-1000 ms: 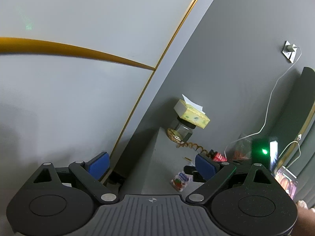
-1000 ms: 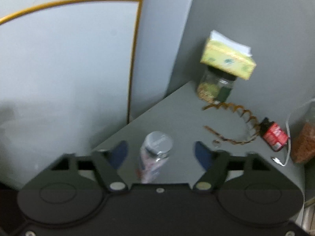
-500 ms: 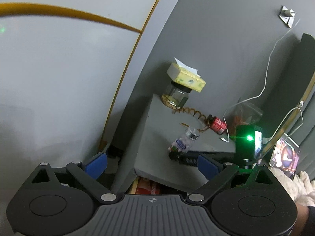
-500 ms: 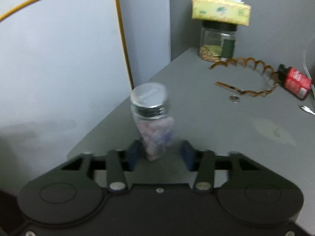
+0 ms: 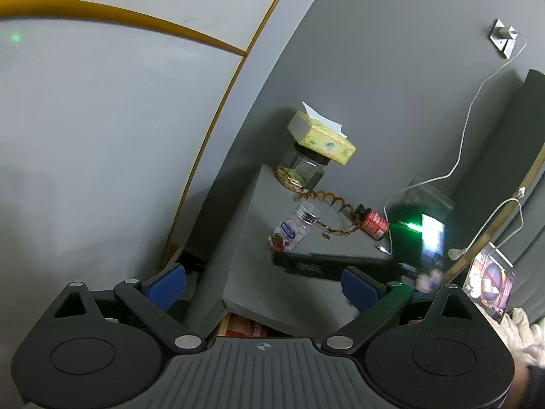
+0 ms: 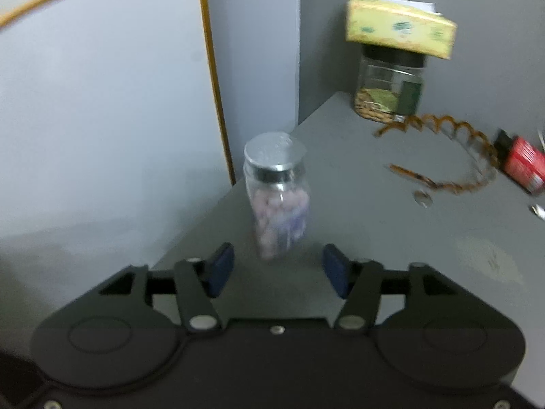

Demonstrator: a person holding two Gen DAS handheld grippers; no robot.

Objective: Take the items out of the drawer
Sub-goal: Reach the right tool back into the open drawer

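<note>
A small clear bottle [image 6: 277, 197] with a silver cap and pale candies stands upright on the grey cabinet top [image 6: 374, 225]. My right gripper [image 6: 277, 269] is open, its blue pads just behind and either side of the bottle, not touching it. In the left wrist view the same bottle [image 5: 293, 228] stands on the cabinet top [image 5: 269, 279] with the right gripper's black body [image 5: 327, 264] beside it. My left gripper [image 5: 264, 284] is open and empty, held back from the cabinet's front corner. Below the top, red items [image 5: 245, 327] show in the drawer.
At the back stands a glass jar [image 6: 388, 88] with a yellow tissue box [image 6: 398, 30] on it. A brown spiral hair band [image 6: 449, 150], a coin [image 6: 422, 199] and a red bottle [image 6: 523, 167] lie to the right. A white panel [image 5: 102, 153] is at the left.
My right gripper has opened and drawn back, leaving the bottle standing on the cabinet top. My left gripper has shifted slightly and stays open.
</note>
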